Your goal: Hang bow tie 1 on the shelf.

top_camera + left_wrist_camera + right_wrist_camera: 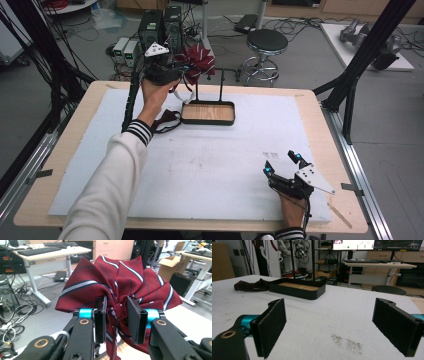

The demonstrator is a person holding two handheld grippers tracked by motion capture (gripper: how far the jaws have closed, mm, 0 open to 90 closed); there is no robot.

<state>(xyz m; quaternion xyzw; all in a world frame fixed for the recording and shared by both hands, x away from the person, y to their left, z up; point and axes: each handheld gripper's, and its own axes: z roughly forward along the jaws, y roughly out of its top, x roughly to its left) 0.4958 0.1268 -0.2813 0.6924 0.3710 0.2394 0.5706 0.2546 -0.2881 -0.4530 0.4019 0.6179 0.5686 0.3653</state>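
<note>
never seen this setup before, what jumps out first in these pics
First the dark red striped bow tie, pinched at its knot by the left gripper and held in the air near the black stand's posts at the table's far edge. Below it sits the stand's wooden-floored tray, with a dark strap lying to its left. The right gripper rests wide open near the table's right front corner.

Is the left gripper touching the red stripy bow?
Touching. In the left gripper view, the left gripper has both black pads pinching the knot in the middle of the red striped bow.
</note>
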